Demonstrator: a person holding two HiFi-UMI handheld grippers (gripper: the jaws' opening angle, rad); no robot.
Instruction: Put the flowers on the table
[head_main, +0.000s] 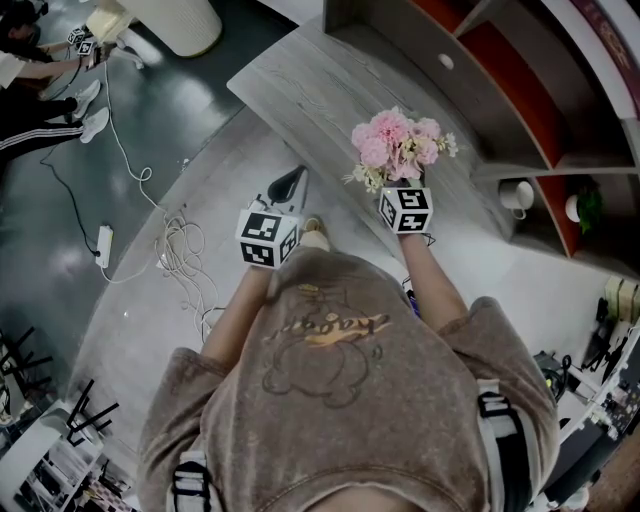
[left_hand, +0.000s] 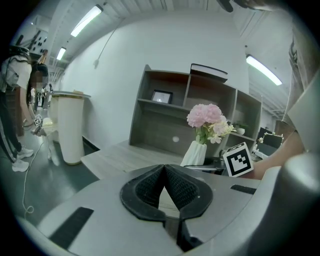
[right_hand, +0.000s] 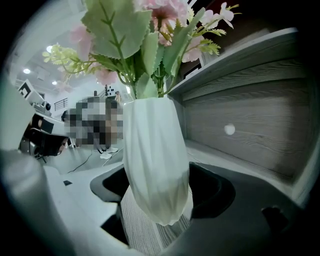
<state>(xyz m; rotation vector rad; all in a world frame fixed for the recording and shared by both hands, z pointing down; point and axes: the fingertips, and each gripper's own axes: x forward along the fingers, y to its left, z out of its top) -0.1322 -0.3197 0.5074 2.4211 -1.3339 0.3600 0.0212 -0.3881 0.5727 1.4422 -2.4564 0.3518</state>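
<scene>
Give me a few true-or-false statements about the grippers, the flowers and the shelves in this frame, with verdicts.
1. The right gripper is shut on the white vase. True.
2. The left gripper holds a flower stem. False: its fingers meet at the tips with nothing between them.
3. The flowers are yellow. False: they are pink.
4. A white mug stands in the shelf unit. True.
</scene>
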